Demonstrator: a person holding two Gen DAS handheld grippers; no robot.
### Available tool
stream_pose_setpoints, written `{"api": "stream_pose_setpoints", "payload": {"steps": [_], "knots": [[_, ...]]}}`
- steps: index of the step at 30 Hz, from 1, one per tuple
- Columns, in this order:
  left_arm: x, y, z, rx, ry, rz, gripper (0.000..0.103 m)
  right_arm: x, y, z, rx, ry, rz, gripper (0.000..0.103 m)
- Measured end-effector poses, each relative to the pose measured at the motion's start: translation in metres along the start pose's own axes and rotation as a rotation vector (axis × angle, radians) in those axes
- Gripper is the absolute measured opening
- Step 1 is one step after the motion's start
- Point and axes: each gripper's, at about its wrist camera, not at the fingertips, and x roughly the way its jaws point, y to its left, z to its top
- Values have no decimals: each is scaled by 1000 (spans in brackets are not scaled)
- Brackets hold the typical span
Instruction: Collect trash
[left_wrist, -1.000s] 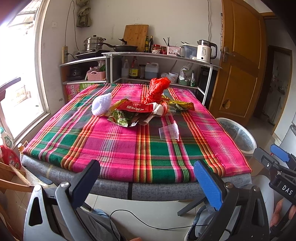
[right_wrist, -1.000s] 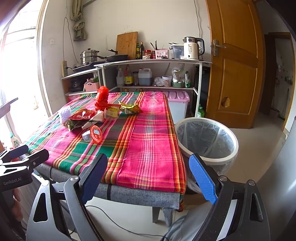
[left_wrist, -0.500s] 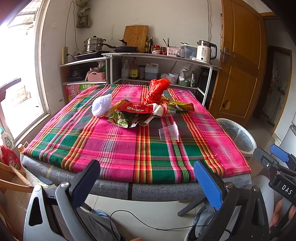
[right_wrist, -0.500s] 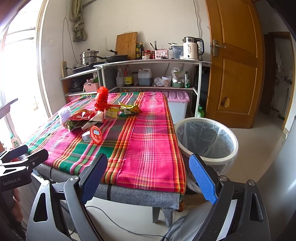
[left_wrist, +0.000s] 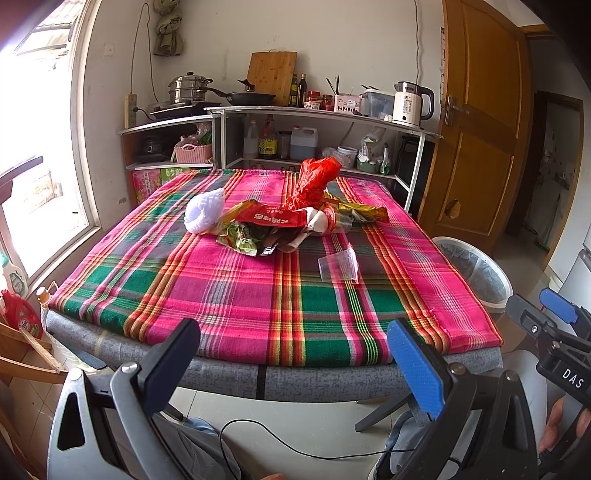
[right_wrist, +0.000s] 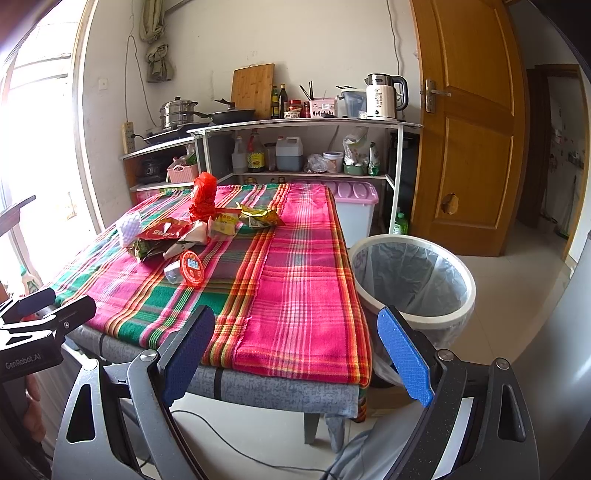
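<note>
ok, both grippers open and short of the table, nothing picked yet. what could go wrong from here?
1. The wrappers, red plastic bag and white foam net lie in one overlapping heap; a pinch may drag neighbours off the tablecloth.
2. The small clear bag lies flat on the cloth, so the jaws could catch fabric.
3. The bin stands beside the table's right edge, below it; light film could drift past its rim. The left gripper has the longer carry than the right gripper.
</note>
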Motion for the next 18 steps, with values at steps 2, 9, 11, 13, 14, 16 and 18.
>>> {"api": "stream_pose_setpoints", "payload": {"steps": [2,9,11,13,14,16,18], "knots": [[0,0,0,-1,1,-1,103,0,0,0,1,0,-1,90],[0,0,0,0,0,0,103,0,0,0,1,-1,0,90],[0,0,0,-1,1,-1,103,0,0,0,1,0,0,90],[0,0,0,-1,0,0,103,0,0,0,2,-1,0,90],[0,0,0,0,0,0,103,0,0,1,1,0,-1,90],[0,0,0,0,-1,0,103,-1,-1,1,2,-1,-1,90],[0,0,0,-1,1,0,103,0,-1,1,2,0,-1,90]]}}
